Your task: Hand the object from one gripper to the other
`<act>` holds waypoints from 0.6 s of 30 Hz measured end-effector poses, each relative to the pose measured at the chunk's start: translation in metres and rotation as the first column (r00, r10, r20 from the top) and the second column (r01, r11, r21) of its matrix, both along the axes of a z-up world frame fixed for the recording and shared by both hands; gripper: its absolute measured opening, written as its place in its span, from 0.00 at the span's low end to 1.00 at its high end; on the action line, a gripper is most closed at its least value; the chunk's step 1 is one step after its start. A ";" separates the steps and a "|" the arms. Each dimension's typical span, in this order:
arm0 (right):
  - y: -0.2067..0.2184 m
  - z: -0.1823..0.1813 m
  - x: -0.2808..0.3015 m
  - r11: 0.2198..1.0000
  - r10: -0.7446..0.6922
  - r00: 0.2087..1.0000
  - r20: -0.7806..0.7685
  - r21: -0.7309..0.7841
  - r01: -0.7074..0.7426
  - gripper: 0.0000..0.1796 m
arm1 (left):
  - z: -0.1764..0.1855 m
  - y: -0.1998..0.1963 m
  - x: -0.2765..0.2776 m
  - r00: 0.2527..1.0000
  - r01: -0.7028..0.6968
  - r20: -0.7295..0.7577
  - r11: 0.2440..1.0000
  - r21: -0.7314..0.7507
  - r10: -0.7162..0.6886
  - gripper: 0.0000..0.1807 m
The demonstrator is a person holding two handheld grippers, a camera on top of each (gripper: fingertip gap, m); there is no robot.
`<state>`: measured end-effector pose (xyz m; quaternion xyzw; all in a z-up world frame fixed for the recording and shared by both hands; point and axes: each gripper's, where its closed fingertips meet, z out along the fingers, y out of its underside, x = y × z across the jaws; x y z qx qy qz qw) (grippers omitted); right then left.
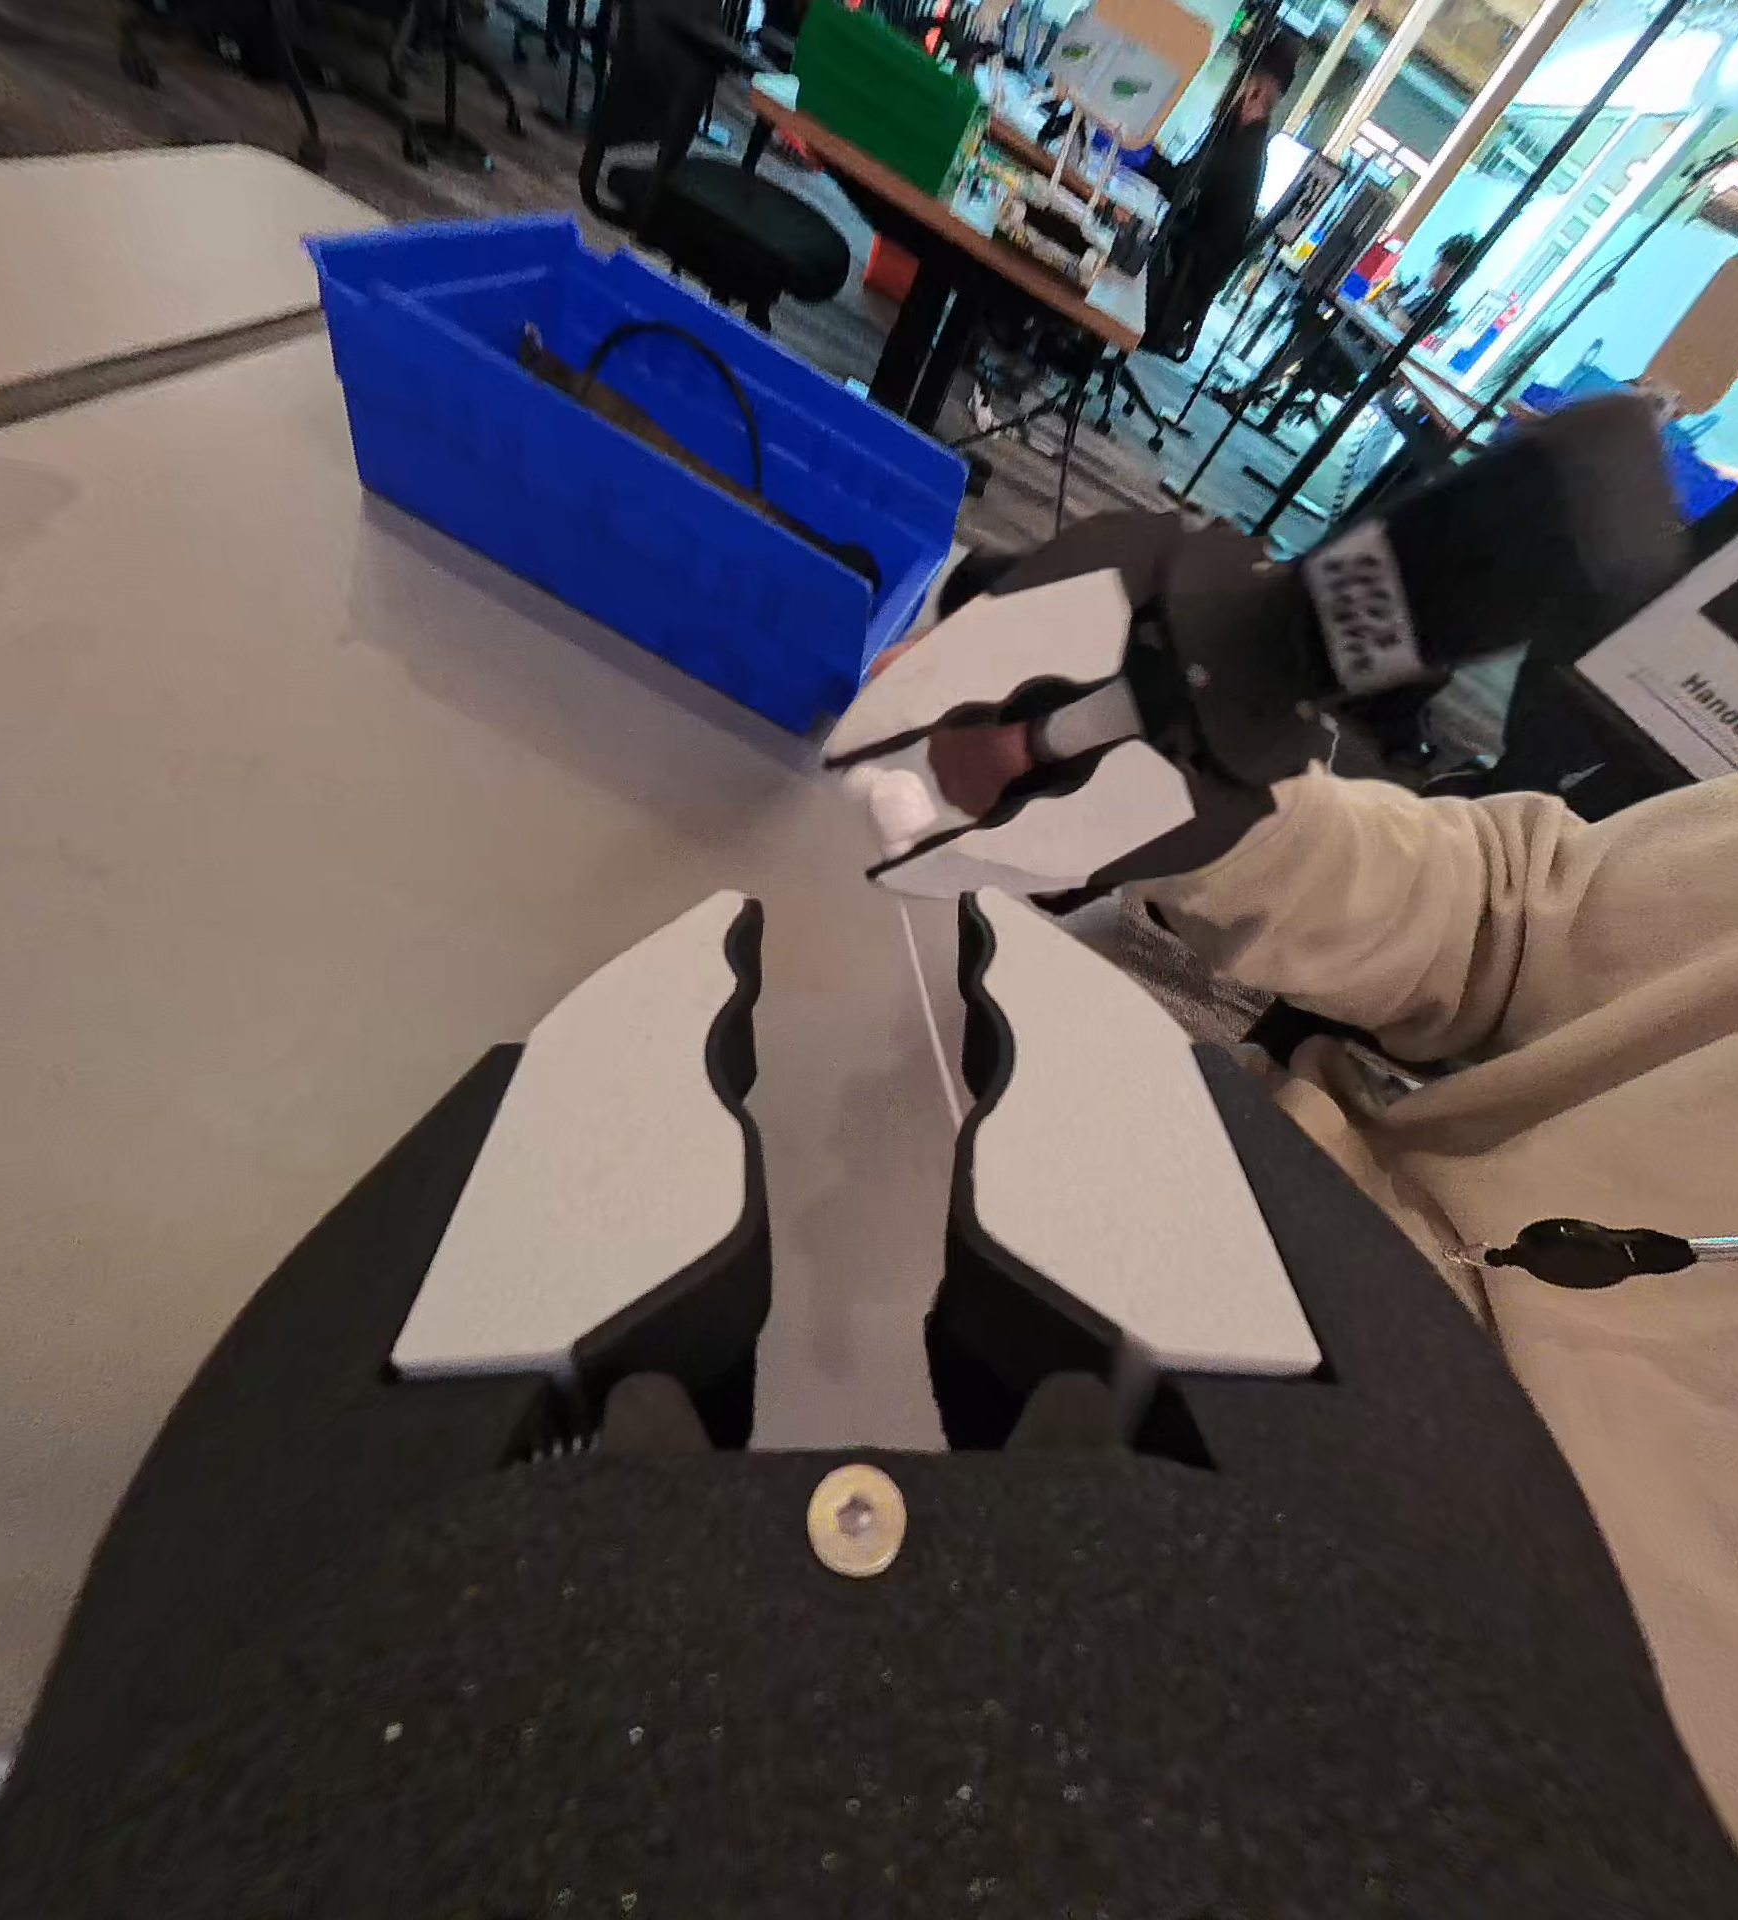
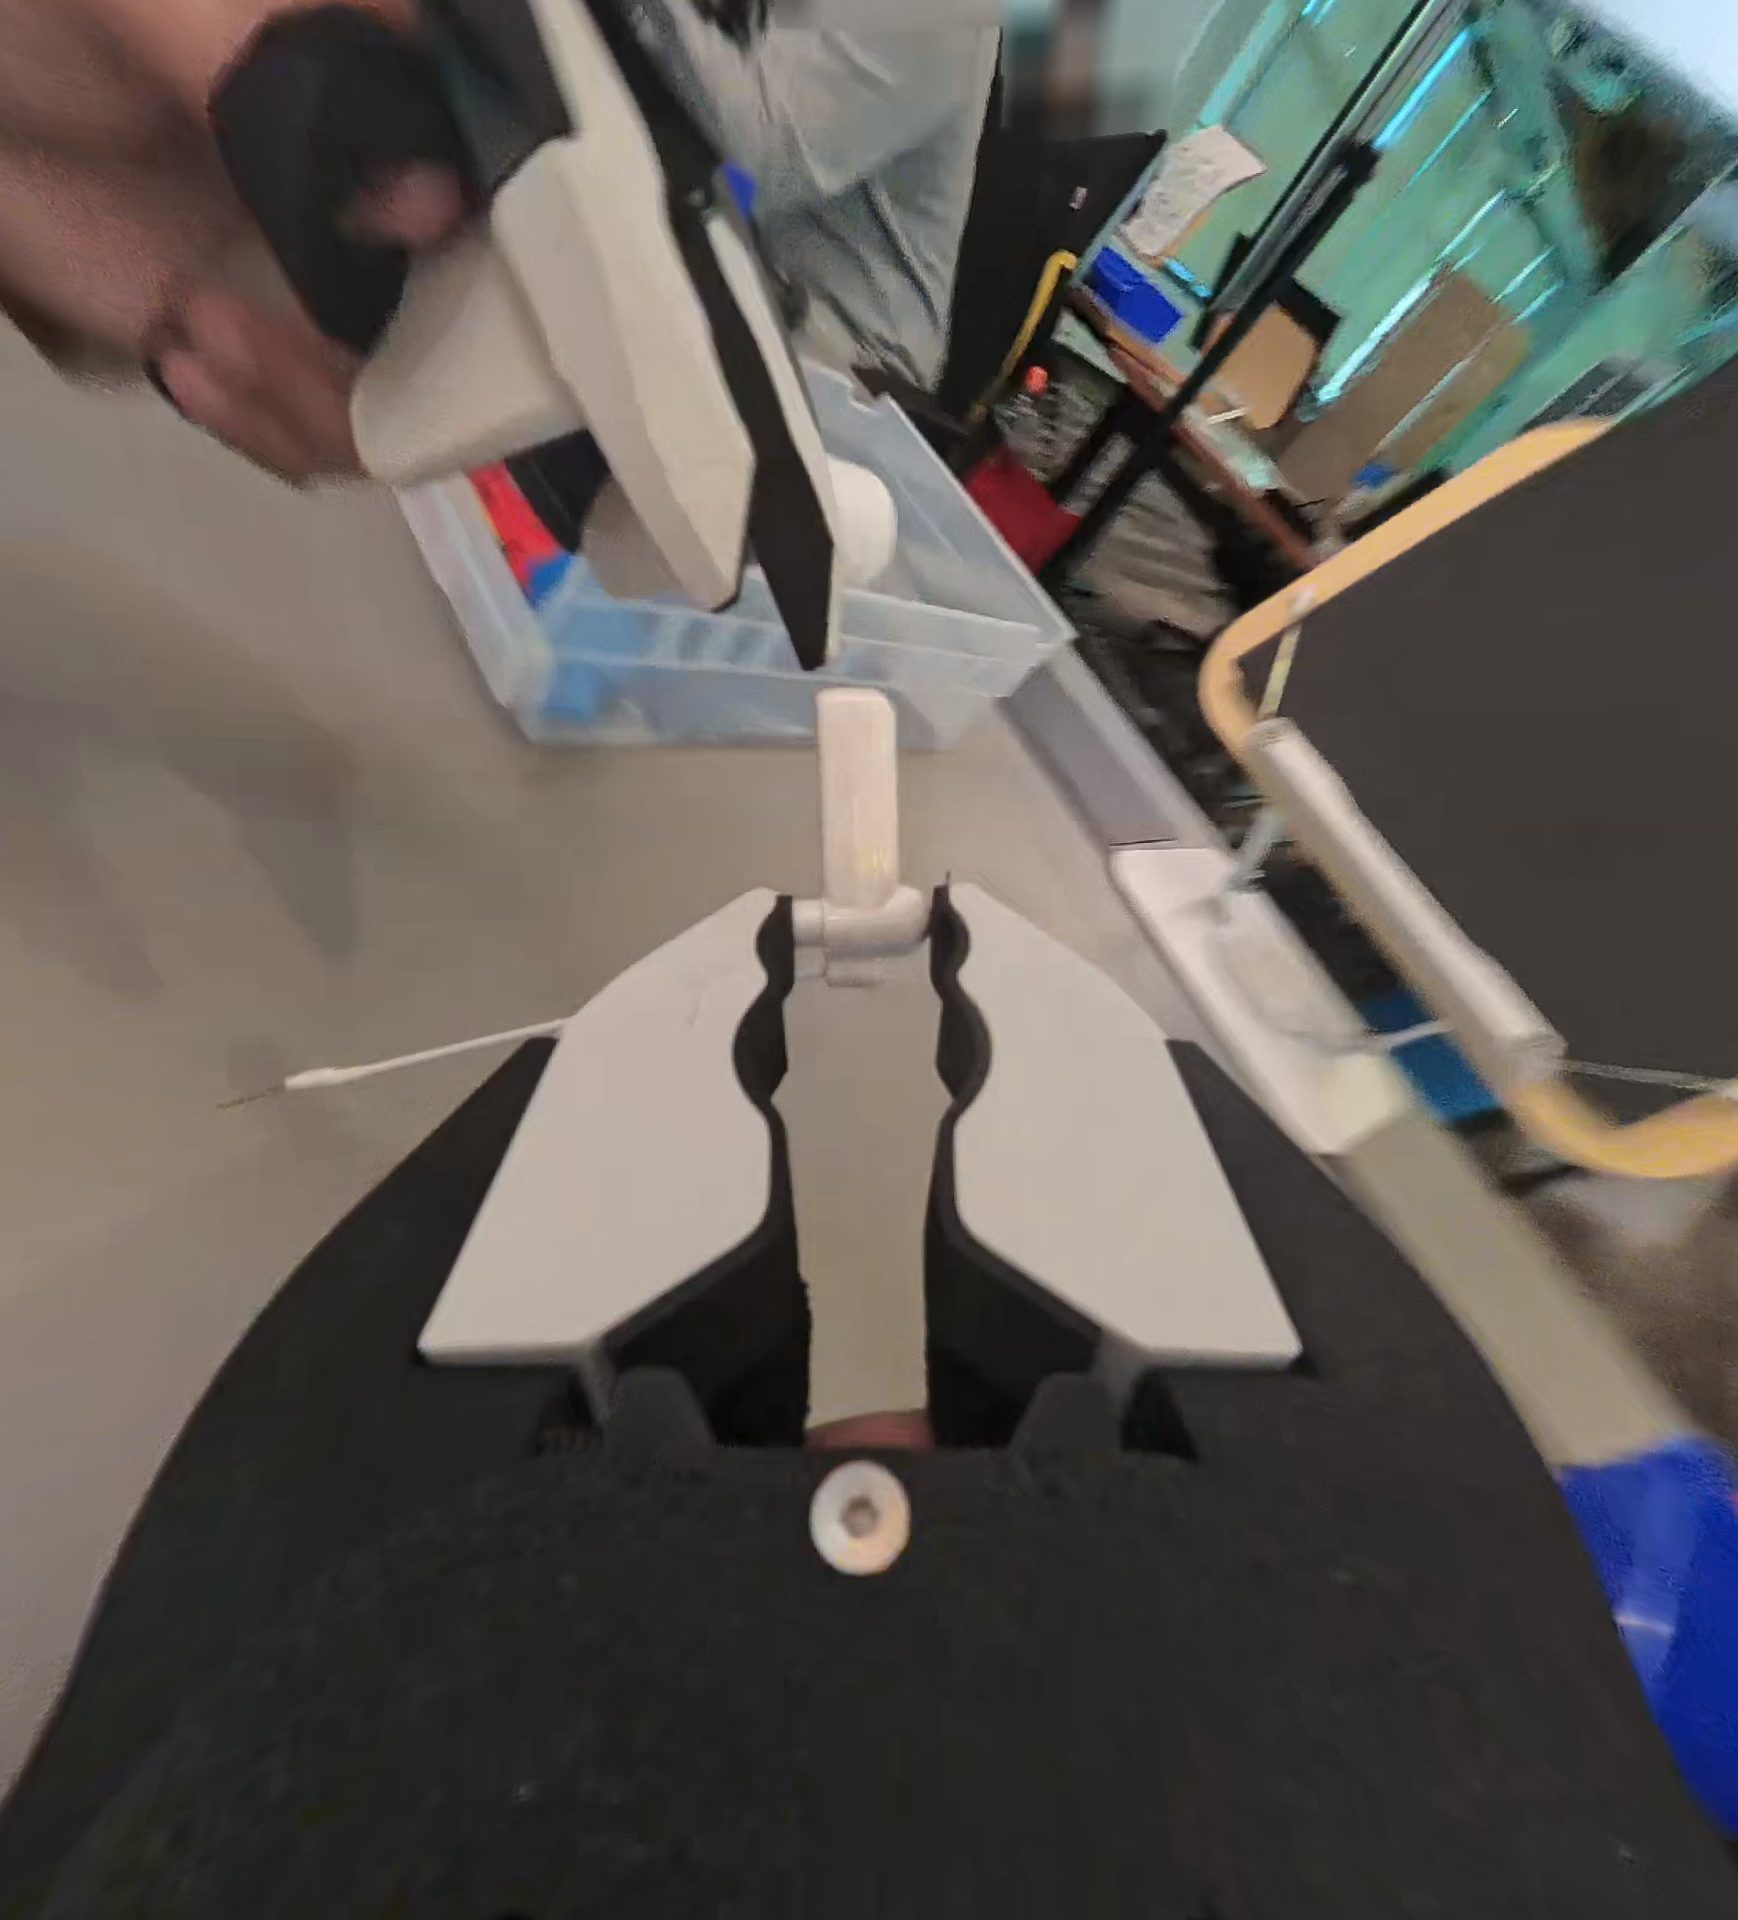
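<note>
While the right gripper [image 2: 860, 920] has its tips pinched on the crossbar end of a small white plastic piece [image 2: 857, 831], the left gripper [image 1: 860, 935] sits with its jaws apart and nothing between them. So the piece is up in the air over the table [image 1: 169, 831], not lying on it. In the right wrist view its flat tab sticks straight out past the tips, long axis running on from the fingers, aimed at the left gripper, which hangs just beyond the free end, near but not touching. I'd say the left jaws need to line up around that tab. The piece looks like a little T: short cylinder bar, flat rounded tab, glossy white. A blue bin [image 1: 636, 468] sits further back.
</note>
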<state>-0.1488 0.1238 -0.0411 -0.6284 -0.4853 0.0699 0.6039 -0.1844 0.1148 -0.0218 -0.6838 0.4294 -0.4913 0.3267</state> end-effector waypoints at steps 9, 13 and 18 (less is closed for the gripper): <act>-0.031 -0.012 -0.015 0.685 0.115 0.730 -0.673 -0.479 -0.549 0.14 | 0.003 -0.024 0.017 0.992 0.113 0.046 0.992 0.051 -0.115 0.20; -0.041 -0.005 -0.024 0.631 0.128 0.669 -0.732 -0.461 -0.624 0.14 | -0.008 -0.025 0.024 0.991 0.125 0.051 0.992 0.026 -0.127 0.18; -0.046 -0.011 -0.031 0.626 0.139 0.689 -0.711 -0.476 -0.617 0.14 | -0.009 -0.031 0.029 0.982 0.165 0.097 0.986 -0.018 -0.163 0.07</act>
